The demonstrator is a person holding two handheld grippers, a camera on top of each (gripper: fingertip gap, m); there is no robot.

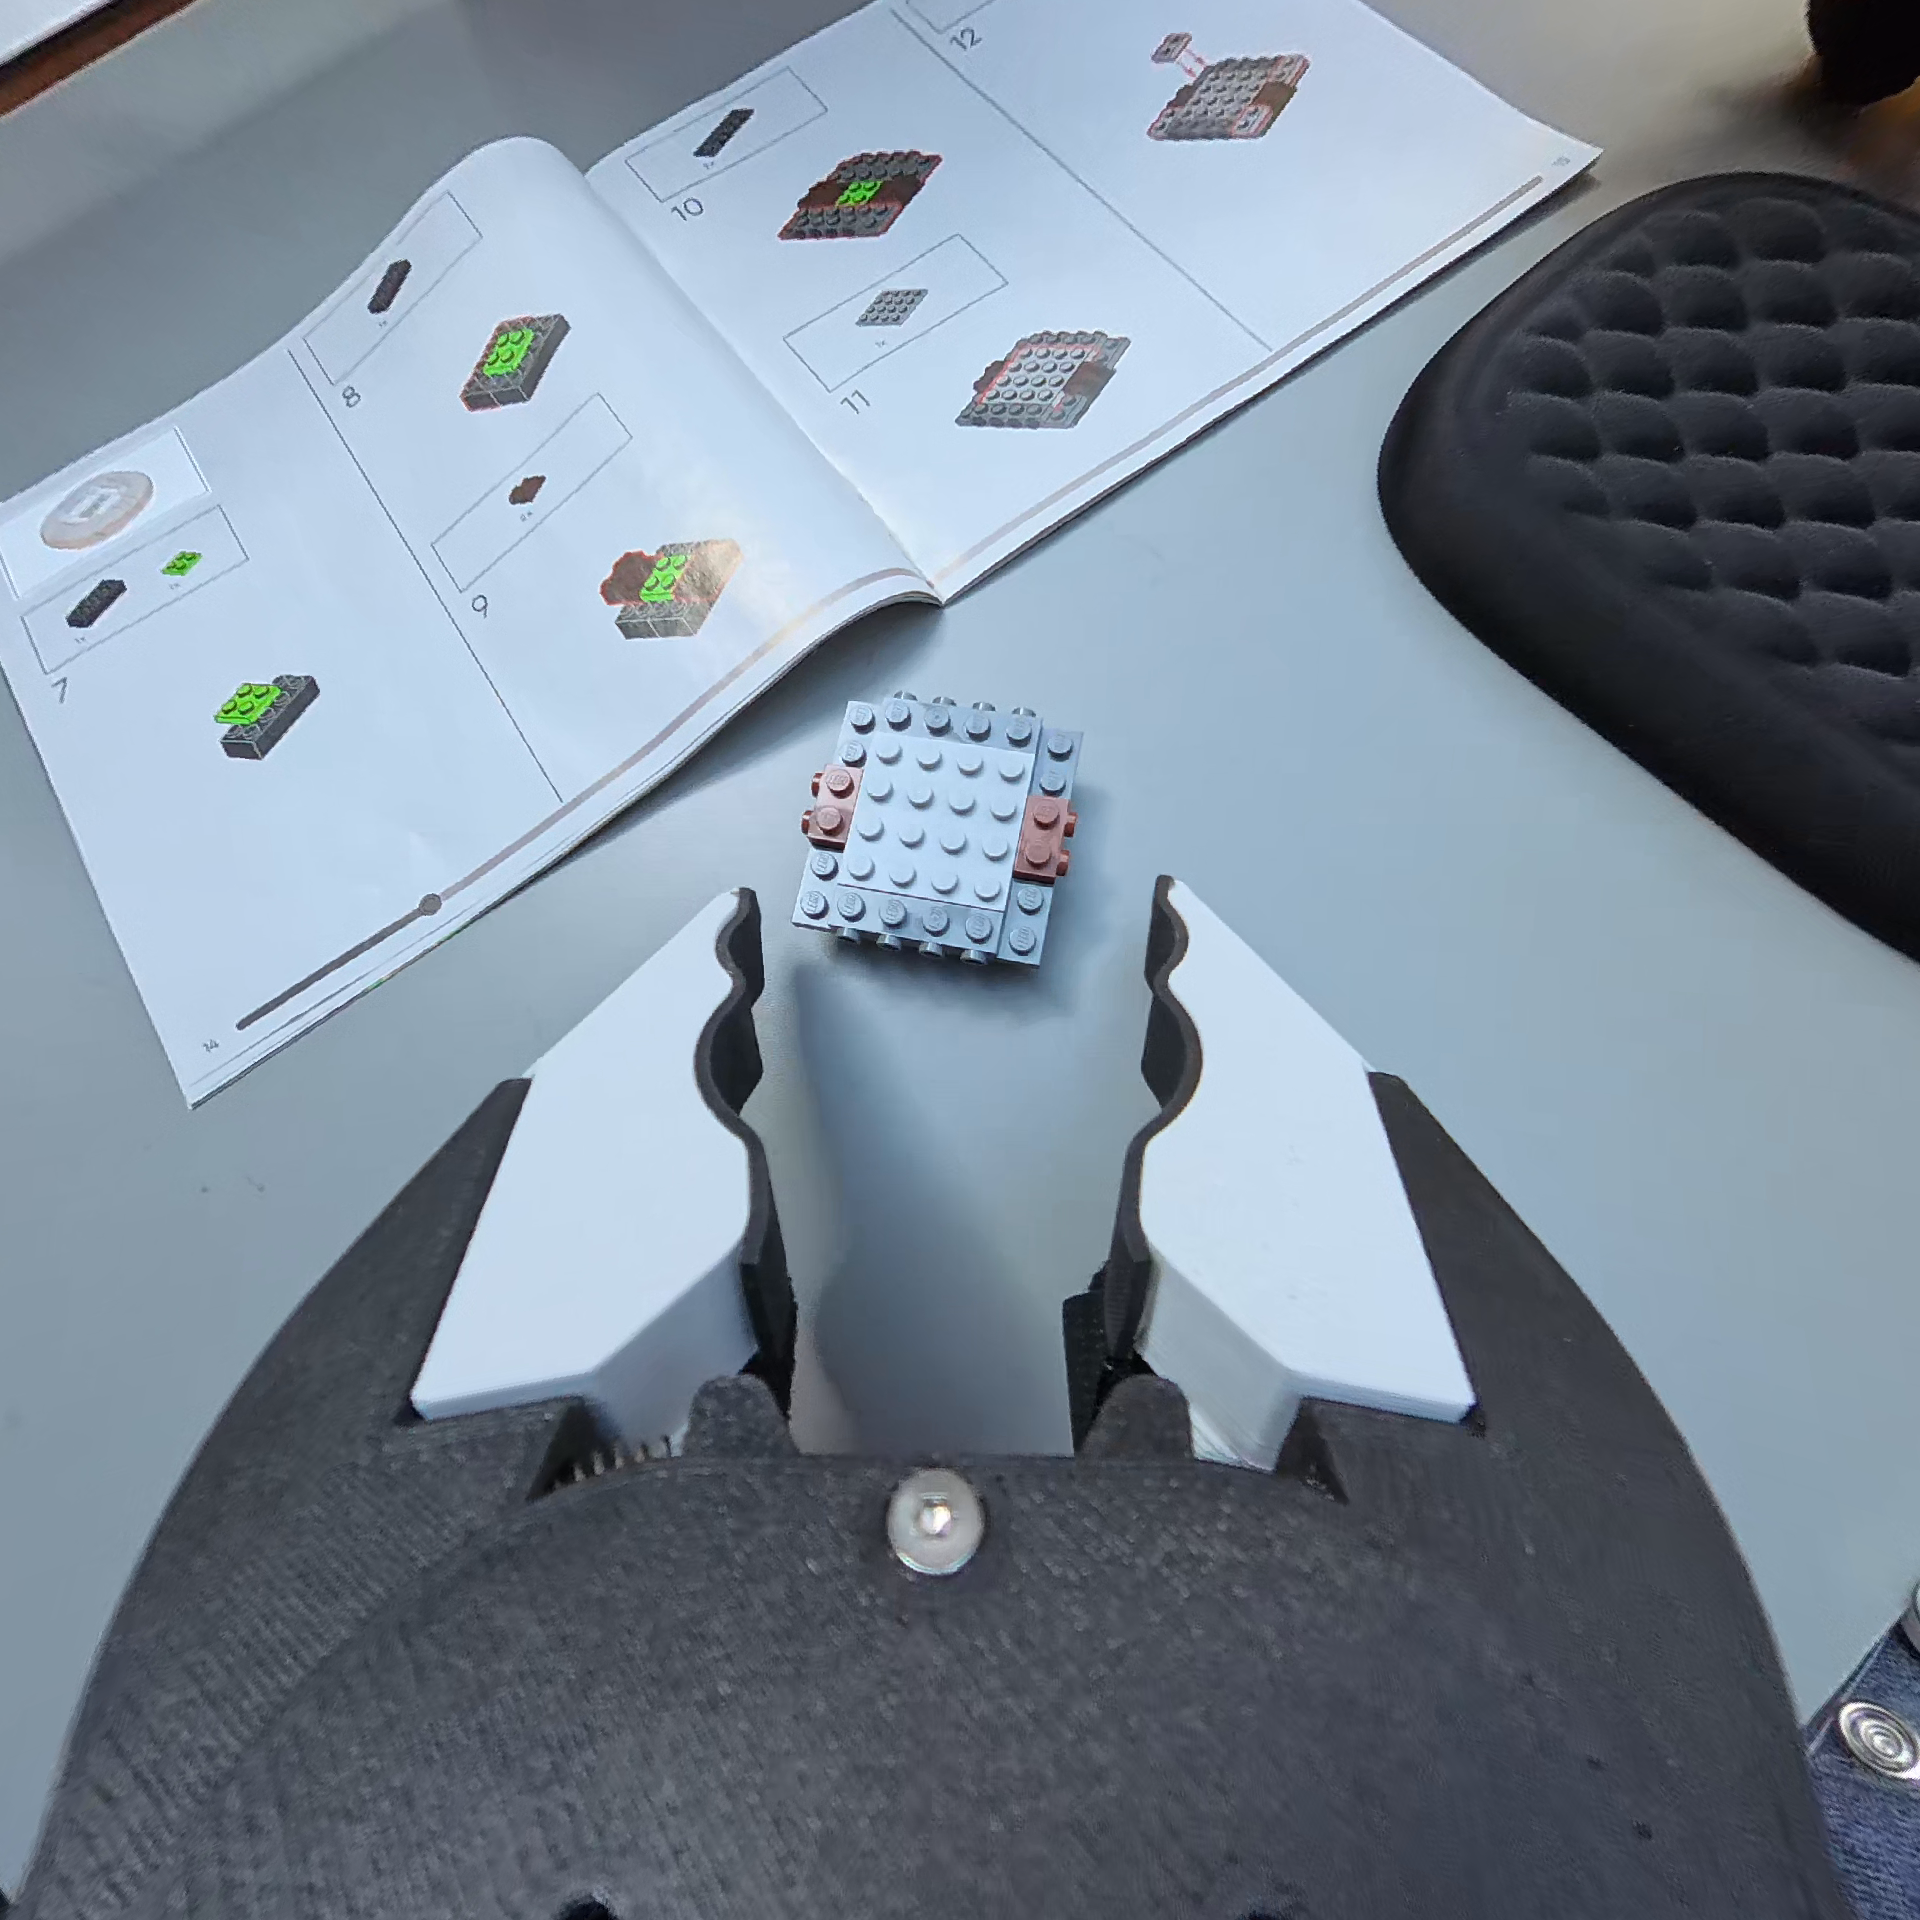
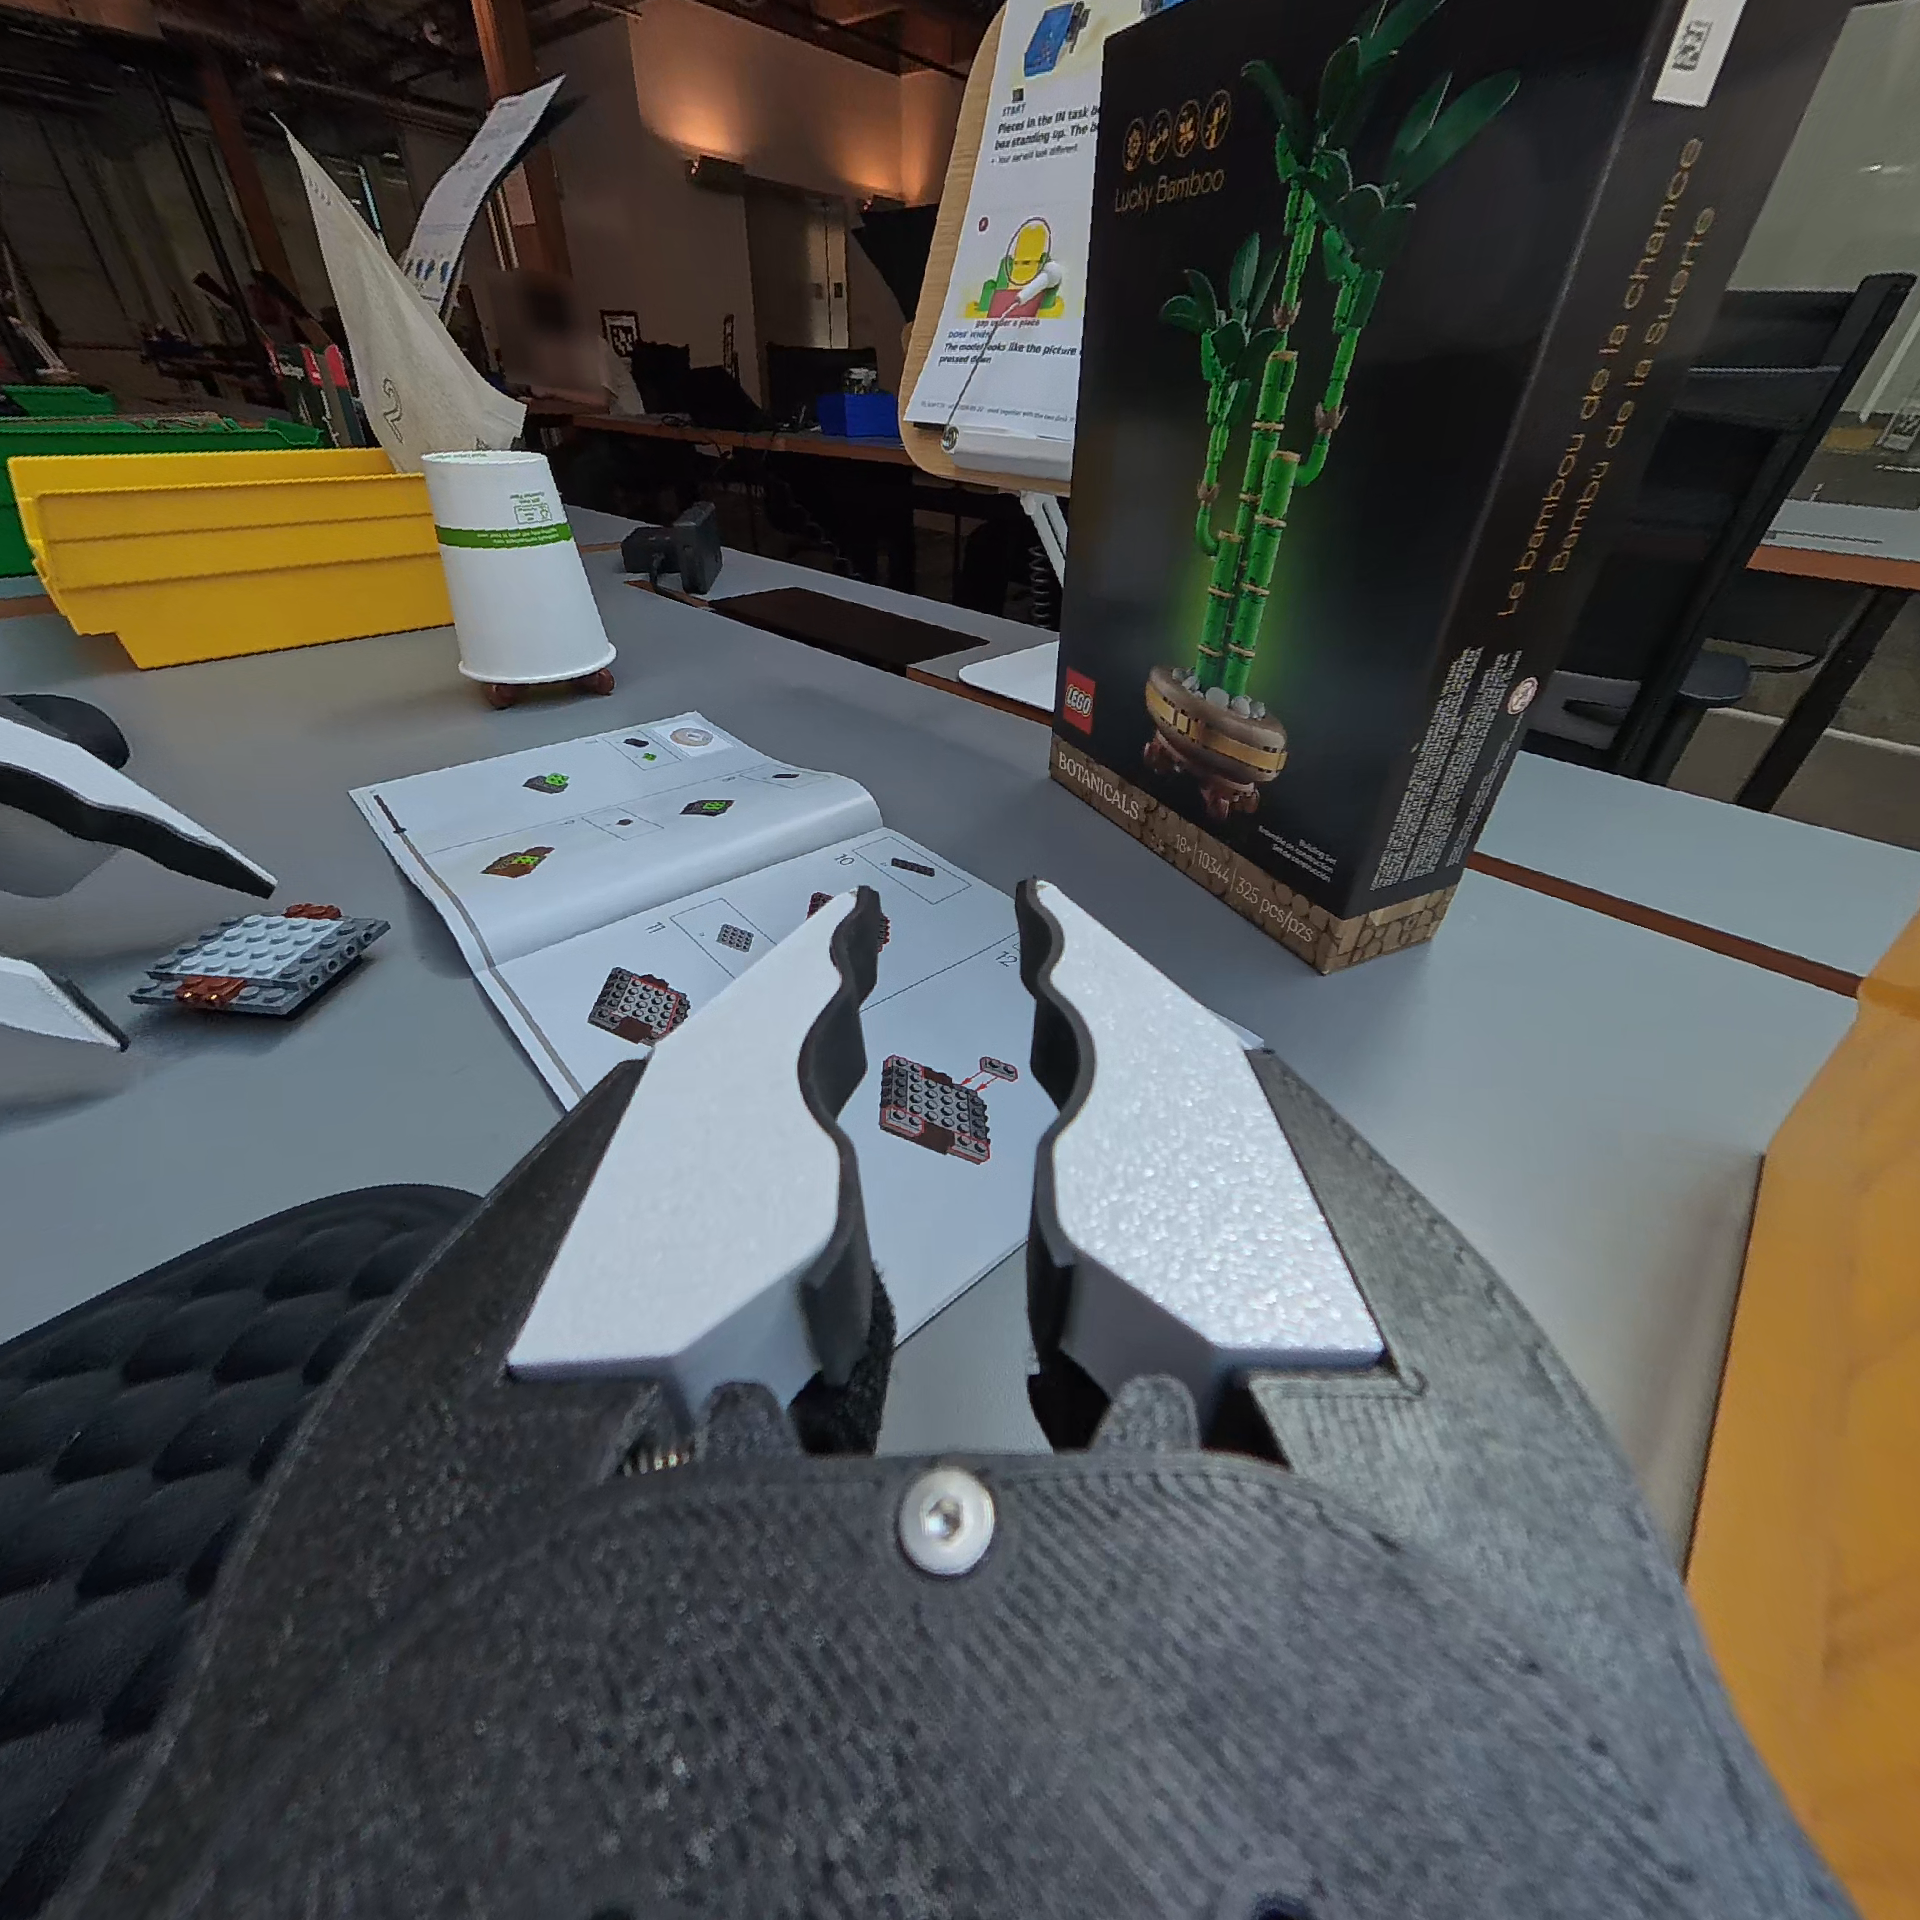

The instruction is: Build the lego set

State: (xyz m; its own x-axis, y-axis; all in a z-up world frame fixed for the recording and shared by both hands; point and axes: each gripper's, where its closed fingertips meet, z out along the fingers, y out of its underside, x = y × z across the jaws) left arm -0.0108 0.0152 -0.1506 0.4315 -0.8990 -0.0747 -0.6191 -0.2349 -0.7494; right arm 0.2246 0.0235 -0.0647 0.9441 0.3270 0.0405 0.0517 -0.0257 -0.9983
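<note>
A small square grey lego assembly (image 1: 940,826) with a reddish-brown piece on each side lies on the grey table. It also shows in the right wrist view (image 2: 260,961) at the left. My left gripper (image 1: 956,899) is open and empty, its fingertips just short of the assembly and either side of its near edge. The left gripper's fingers (image 2: 114,821) show at the left edge of the right wrist view. My right gripper (image 2: 945,894) is open and empty, held above the open instruction booklet (image 2: 665,883). The booklet (image 1: 623,416) lies beyond the assembly in the left wrist view.
A black padded wrist rest (image 1: 1704,540) lies to the right of the assembly. The set's black box (image 2: 1382,468) stands upright at the back right. An upside-down white paper cup (image 2: 525,571) and stacked yellow bins (image 2: 229,551) stand at the back left. An orange-brown surface (image 2: 1818,1455) is at the right edge. The gap from one gripper's tips to the other's is roughly 25 cm.
</note>
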